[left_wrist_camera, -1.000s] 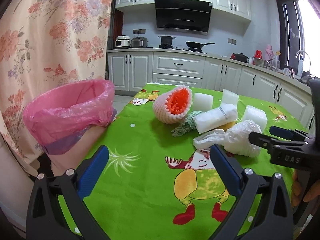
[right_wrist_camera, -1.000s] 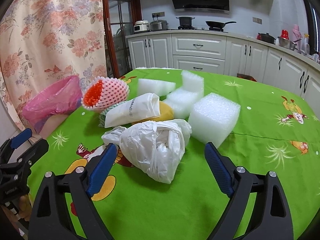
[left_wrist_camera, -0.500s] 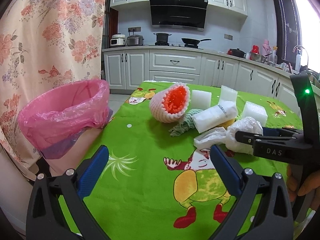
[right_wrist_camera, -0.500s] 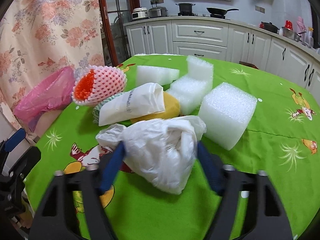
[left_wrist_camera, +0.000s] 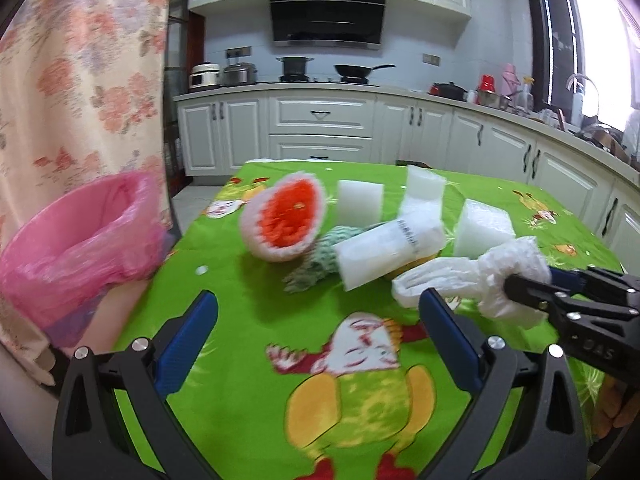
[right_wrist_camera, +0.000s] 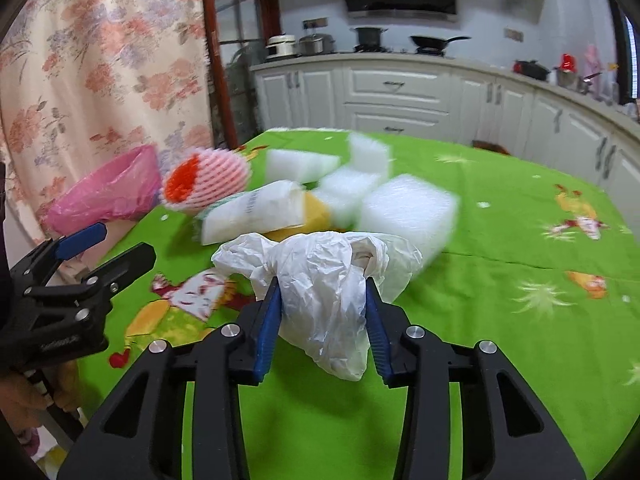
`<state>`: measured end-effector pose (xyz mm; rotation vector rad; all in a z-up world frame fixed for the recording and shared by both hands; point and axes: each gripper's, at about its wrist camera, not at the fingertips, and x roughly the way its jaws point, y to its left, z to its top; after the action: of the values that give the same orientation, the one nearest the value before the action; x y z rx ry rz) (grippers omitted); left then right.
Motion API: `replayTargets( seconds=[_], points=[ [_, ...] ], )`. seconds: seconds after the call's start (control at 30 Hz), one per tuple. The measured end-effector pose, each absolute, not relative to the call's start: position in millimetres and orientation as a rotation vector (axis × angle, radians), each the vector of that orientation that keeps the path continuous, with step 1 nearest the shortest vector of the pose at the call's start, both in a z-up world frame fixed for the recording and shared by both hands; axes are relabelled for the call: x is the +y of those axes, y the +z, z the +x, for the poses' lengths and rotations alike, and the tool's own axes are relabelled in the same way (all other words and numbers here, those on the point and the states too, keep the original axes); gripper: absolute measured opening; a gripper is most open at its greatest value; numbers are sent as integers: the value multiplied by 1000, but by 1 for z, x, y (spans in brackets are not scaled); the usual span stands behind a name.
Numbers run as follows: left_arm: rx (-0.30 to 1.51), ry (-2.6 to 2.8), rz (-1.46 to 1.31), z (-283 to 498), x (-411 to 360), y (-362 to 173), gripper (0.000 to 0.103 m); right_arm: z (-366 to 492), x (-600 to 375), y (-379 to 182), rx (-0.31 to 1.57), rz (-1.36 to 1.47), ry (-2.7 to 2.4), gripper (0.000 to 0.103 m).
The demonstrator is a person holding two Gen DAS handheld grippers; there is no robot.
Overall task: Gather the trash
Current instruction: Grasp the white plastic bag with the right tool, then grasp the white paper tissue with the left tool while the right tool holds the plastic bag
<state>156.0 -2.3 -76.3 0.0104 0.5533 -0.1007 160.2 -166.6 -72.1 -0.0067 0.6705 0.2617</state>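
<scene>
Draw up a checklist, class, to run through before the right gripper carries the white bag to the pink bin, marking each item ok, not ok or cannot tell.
1. Right gripper has just been closing; its pads press the white bag from both sides: ok.
2. Bag lifted off the table: cannot tell.
3. Nothing else caught in the jaws: ok, only the bag sits between them.
4. Pink bin open at the table's edge: ok.
5. Left gripper open and empty: ok.
6. Path to the bin: not ok, the left gripper and the foam net lie that way.
</scene>
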Motion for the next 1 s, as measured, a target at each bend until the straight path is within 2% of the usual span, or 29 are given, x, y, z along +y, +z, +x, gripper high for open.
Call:
replayTargets(
  seconds=[0.17,0.4,0.63,0.67,0.7,0.73,0.77,0.8,0.97,1.0],
  points=[
    [585,-144,39,185,-24,-80,94,158,-190,-66,652,30,209,39],
    [613,-200,77,223,-49,-82,83,159,-208,-59,630,67,185,39],
    [700,-263,126,256,-68,-96,81,159,-221,-56,620,97,172,39],
    [721,-277,108,260,-69,-98,76,159,-222,-57,619,99,171,39],
    [733,-290,92,261,-70,-100,59,159,-223,-57,620,101,171,39],
    [748,-308,76,262,-71,-101,51,160,-223,-58,620,101,170,39],
    [759,-327,56,260,-72,-103,49,160,-223,-58,620,102,167,39],
    [759,-341,47,258,-73,-104,41,160,-225,-59,623,105,165,39],
    [731,-378,47,238,-78,-104,38,160,-225,-61,629,114,160,39],
    [727,-376,45,236,-77,-104,32,159,-224,-60,628,115,160,39]
  ],
)
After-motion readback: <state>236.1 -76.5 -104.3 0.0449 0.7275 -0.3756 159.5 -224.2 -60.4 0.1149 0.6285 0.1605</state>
